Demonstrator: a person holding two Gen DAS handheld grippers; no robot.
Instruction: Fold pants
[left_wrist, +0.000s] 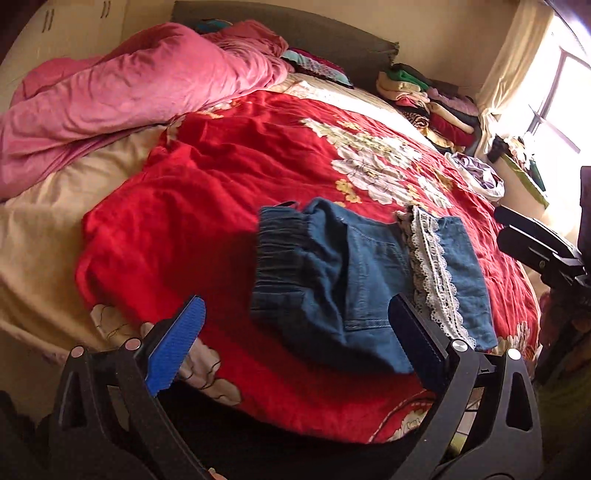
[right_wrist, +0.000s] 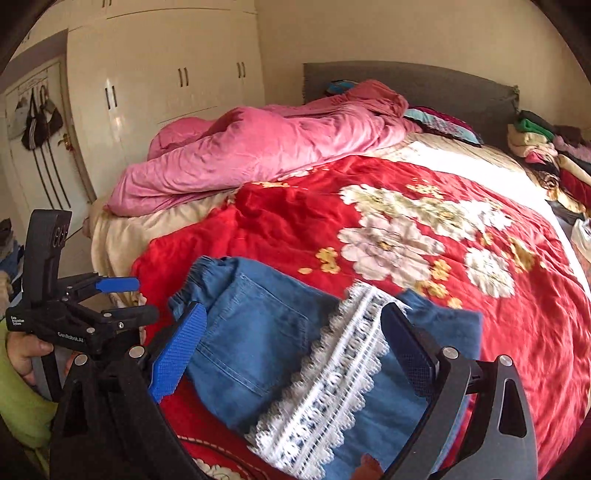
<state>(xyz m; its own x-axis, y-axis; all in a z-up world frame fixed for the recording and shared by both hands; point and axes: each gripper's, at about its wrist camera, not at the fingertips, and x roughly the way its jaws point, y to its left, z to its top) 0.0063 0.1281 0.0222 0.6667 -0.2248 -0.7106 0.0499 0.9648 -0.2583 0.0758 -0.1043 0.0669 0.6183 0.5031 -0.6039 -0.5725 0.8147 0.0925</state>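
Note:
Blue denim pants with an elastic waistband and a white lace trim lie folded on the red flowered bedspread, near the bed's front edge. My left gripper hovers over their near end, open, with nothing between its blue pads. In the right wrist view the same pants fill the foreground with the lace band running across them. My right gripper is open above them and holds nothing. The left gripper shows at the left of that view, in a hand; the right gripper shows at the right edge of the left wrist view.
A crumpled pink duvet lies across the far left of the bed. Stacks of folded clothes sit at the far right by the headboard, with a bright window beyond. White wardrobes and a door with hanging bags stand to the left.

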